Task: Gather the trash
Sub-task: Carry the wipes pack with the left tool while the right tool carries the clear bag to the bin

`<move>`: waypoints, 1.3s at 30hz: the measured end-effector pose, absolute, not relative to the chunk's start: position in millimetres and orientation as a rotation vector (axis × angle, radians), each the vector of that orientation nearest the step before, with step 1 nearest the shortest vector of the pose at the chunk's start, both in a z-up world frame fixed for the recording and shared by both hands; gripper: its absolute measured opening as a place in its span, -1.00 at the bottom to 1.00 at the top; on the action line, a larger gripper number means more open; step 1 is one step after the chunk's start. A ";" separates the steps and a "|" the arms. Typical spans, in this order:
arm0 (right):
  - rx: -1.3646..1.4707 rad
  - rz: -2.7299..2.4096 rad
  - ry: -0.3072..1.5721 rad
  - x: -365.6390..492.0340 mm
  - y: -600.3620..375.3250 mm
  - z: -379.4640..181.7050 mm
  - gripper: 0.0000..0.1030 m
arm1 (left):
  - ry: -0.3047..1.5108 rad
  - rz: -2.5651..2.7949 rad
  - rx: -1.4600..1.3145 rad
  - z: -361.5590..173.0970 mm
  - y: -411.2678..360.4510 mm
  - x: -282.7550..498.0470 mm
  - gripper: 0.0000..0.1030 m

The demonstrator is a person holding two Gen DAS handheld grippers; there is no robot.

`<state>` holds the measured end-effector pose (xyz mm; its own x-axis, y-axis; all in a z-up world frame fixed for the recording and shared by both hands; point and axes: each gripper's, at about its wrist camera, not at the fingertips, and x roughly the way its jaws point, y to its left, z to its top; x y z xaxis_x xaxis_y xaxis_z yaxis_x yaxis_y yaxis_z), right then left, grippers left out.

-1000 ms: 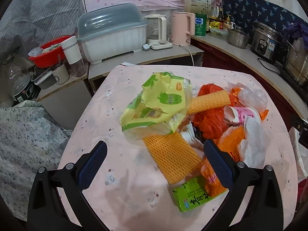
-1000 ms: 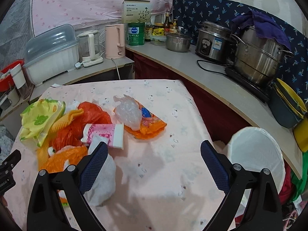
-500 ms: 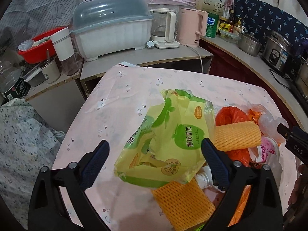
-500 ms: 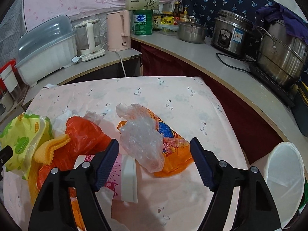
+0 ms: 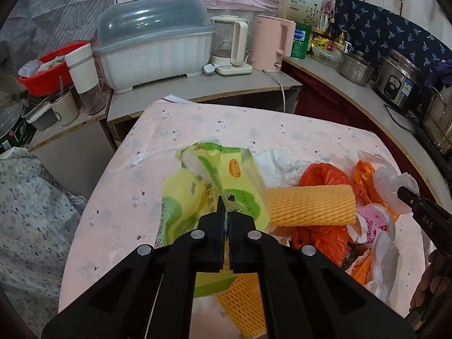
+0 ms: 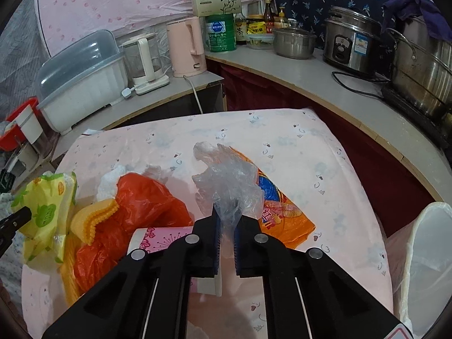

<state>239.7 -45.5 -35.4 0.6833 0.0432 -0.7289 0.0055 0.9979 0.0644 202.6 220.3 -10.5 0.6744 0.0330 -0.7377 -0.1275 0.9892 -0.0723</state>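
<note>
Left wrist view: the left gripper (image 5: 224, 214) occupies the lower centre of the frame. Its jaws, spread wide a second ago, have just closed and now pinch a fold of the crumpled yellow-green plastic wrapper (image 5: 206, 192). The wrapper lies at mid-frame on the pink patterned tablecloth (image 5: 254, 124). To its right is an orange foam-net sleeve (image 5: 310, 204), resting on a red plastic bag (image 5: 322, 175).

Right wrist view: the right gripper (image 6: 226, 220) sits at lower centre. Its jaws have likewise just closed from a wide spread and are pressed onto the crumpled clear plastic film (image 6: 226, 180). The film rests over an orange printed snack bag (image 6: 285, 214) at mid-frame. A white-lined waste bin (image 6: 429, 257) stands at the lower right edge, beside the table.

Assessment: both grasps appear established, so two pieces of trash are likely ready for lifting. The remaining pile at left is not yet collected. Thin film may slip during transfer.
</note>
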 end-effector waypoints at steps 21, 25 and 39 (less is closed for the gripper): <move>0.138 -0.113 0.612 115.4 -135.7 60.6 -0.87 | 0.632 -0.144 -0.067 94.3 107.4 120.9 -0.98; 0.176 -0.166 0.614 90.0 -173.2 60.9 -0.87 | 0.630 -0.231 -0.038 98.6 63.1 107.0 -0.98; 0.280 -0.354 0.632 22.5 -279.8 33.0 -0.87 | 0.656 -0.466 0.088 87.7 -78.3 79.2 -0.98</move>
<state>22.5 -279.8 33.0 0.7503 -0.2354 -0.6177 0.4039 0.9030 0.1464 79.2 -78.3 87.7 0.6935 -0.3895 -0.6061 0.4440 0.8936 -0.0662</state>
